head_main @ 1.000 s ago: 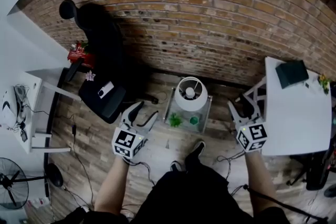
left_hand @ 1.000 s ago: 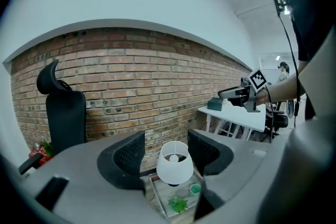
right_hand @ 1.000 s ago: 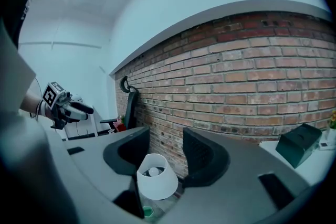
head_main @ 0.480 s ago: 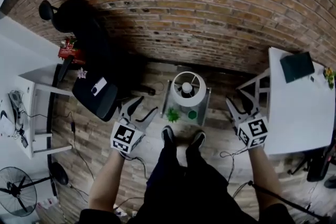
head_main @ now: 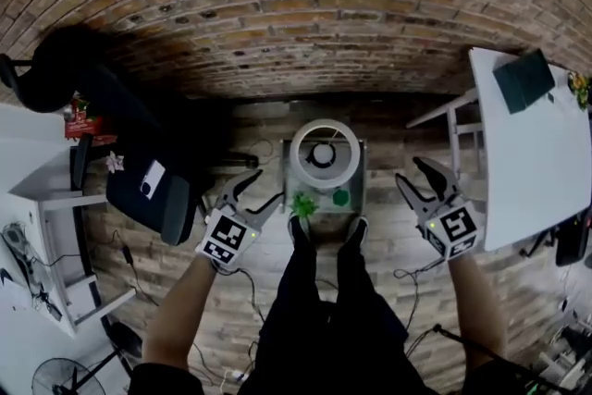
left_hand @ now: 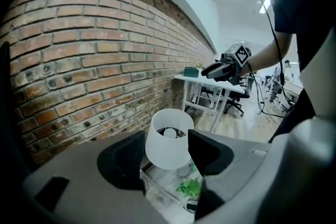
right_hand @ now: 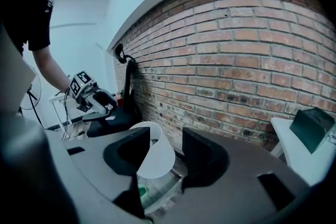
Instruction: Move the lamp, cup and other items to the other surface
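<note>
Head view: your forearms reach forward and down, one on each side of your legs. Your left gripper (head_main: pixel 257 194) sits just left of the small glass table (head_main: pixel 356 190) and your right gripper (head_main: pixel 413 176) to its right, both angled inward.
Task things: the lamp (head_main: pixel 324 153) stands on the glass table by the brick wall (head_main: pixel 305 14), with the green plant (head_main: pixel 302 204) and green cup (head_main: pixel 340 197) in front of it, near your shoes. The white table (head_main: pixel 541 162) is at far right.
Left gripper view: jaws spread wide, pinching nothing. The lamp shade shows in the gap, farther off and untouched.
Right gripper view: jaws apart and empty. The shade shows beyond them, without contact.
</note>
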`<state>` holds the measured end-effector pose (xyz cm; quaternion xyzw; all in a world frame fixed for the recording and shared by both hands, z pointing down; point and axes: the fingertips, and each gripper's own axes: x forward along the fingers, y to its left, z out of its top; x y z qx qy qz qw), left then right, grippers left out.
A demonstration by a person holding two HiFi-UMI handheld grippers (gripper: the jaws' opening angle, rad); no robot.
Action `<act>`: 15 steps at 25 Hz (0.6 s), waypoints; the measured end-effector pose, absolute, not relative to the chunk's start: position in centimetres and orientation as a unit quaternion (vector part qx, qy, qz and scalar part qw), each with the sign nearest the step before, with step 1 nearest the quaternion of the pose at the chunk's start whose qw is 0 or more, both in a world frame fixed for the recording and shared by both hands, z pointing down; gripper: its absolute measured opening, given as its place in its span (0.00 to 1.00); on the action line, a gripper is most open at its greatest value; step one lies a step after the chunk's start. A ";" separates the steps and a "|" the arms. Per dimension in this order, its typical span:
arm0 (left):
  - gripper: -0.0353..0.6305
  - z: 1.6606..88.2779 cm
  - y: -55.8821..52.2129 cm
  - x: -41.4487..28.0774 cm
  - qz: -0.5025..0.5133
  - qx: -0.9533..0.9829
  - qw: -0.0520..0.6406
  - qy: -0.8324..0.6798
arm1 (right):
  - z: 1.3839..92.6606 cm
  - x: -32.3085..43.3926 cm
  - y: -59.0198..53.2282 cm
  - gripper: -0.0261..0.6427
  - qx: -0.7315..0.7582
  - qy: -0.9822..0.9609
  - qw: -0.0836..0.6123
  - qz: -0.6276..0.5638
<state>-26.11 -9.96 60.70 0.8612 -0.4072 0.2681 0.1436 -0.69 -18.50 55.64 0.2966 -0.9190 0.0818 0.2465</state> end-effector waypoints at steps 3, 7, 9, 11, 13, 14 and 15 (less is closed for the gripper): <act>0.43 64.5 -11.1 -26.7 0.294 0.867 0.152 -0.373 | 59.0 -0.8 -18.8 0.33 0.302 -0.909 0.272 0.088; 0.43 70.0 -12.5 -27.4 0.330 0.868 0.158 -0.334 | 63.7 -1.6 -18.8 0.32 0.315 -0.889 0.305 0.130; 0.44 72.8 -12.9 -27.5 0.360 0.869 0.146 -0.307 | 66.3 -2.3 -18.9 0.33 0.306 -0.886 0.317 0.142; 0.47 75.1 -13.1 -27.3 0.391 0.870 0.126 -0.274 | 68.8 -2.8 -18.8 0.36 0.284 -0.888 0.333 0.139; 0.48 76.8 -13.3 -26.9 0.406 0.871 0.118 -0.250 | 71.0 -3.2 -18.3 0.37 0.254 -0.891 0.354 0.126; 0.48 77.5 -13.5 -26.8 0.409 0.872 0.119 -0.243 | 72.0 -3.3 -18.0 0.38 0.236 -0.893 0.365 0.116; 0.49 78.3 -13.8 -26.9 0.411 0.871 0.122 -0.240 | 73.0 -3.5 -17.9 0.38 0.218 -0.895 0.376 0.102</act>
